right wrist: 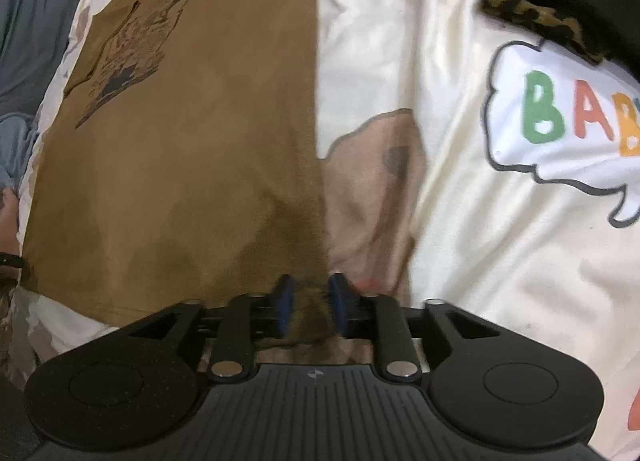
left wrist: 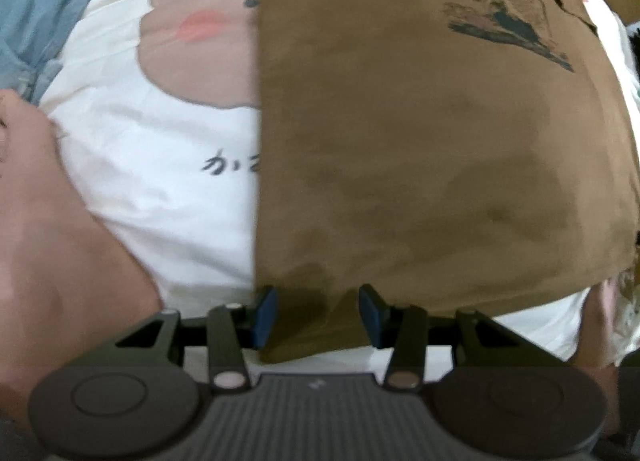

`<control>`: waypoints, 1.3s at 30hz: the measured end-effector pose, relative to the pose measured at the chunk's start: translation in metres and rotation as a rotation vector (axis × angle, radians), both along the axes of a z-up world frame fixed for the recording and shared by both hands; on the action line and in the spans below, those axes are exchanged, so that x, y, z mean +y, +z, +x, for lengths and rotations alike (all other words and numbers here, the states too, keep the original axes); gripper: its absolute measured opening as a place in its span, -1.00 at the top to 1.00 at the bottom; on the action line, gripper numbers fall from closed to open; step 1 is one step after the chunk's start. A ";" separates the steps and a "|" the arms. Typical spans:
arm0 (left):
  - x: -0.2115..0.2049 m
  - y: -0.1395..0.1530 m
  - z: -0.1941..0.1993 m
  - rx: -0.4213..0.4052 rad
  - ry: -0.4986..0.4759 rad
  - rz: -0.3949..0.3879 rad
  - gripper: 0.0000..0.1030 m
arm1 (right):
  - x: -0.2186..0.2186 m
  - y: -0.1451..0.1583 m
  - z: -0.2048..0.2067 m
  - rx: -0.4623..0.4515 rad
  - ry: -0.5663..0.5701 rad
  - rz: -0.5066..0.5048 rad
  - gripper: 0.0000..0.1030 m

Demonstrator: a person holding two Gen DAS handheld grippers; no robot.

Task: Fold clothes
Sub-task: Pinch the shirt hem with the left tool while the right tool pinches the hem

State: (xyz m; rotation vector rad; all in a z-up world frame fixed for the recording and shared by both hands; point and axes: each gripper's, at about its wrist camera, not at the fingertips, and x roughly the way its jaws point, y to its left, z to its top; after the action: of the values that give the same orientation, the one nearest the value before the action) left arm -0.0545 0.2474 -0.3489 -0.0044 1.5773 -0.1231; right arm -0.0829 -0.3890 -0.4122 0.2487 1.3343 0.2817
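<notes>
Cream cotton bedsheet (right wrist: 460, 221) with pink cartoon prints and a "BAB" speech bubble covers the whole surface. Brown printed T-shirt (left wrist: 420, 141) lies flat on it, folded lengthwise, straight fold edges both sides, dark graphic at far end. Blue-grey garment (left wrist: 36, 13) bunched at sheet's left edge. Right gripper (right wrist: 310, 307): blue pads nearly together, pinching shirt's near hem corner. Left gripper (left wrist: 318, 315): fingers spread, straddling near hem at other corner, fabric between but not clamped.
</notes>
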 end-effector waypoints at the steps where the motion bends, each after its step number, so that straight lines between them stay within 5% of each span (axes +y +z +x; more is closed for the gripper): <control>1: 0.002 0.000 -0.001 0.002 0.005 0.003 0.10 | 0.002 0.000 0.001 0.005 0.007 -0.002 0.24; 3: 0.006 -0.003 -0.001 0.006 0.013 0.003 0.14 | 0.005 0.001 0.002 0.015 0.021 -0.005 0.38; 5: 0.010 -0.005 -0.002 0.011 0.017 0.002 0.15 | 0.008 0.002 0.003 0.026 0.036 -0.008 0.88; 11: 0.022 -0.012 -0.002 0.031 0.042 0.002 0.33 | 0.005 0.008 -0.001 0.033 0.032 -0.024 0.96; 18: 0.027 -0.020 -0.007 0.081 0.050 -0.019 0.59 | -0.006 0.016 -0.010 0.037 -0.010 -0.030 0.97; 27: 0.028 -0.023 -0.015 0.111 0.059 -0.042 0.62 | -0.009 0.005 -0.011 0.033 -0.055 0.031 0.86; 30: 0.030 -0.021 -0.014 0.108 0.064 -0.044 0.57 | -0.011 0.006 -0.012 0.022 -0.039 0.024 0.54; 39: 0.036 -0.022 -0.015 0.100 0.080 -0.038 0.58 | -0.013 0.003 -0.010 0.029 -0.061 0.056 0.55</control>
State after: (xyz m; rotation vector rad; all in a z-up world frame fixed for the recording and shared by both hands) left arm -0.0694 0.2830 -0.3709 -0.1050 1.6725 -0.0909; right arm -0.0927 -0.4025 -0.4096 0.3412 1.3464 0.2652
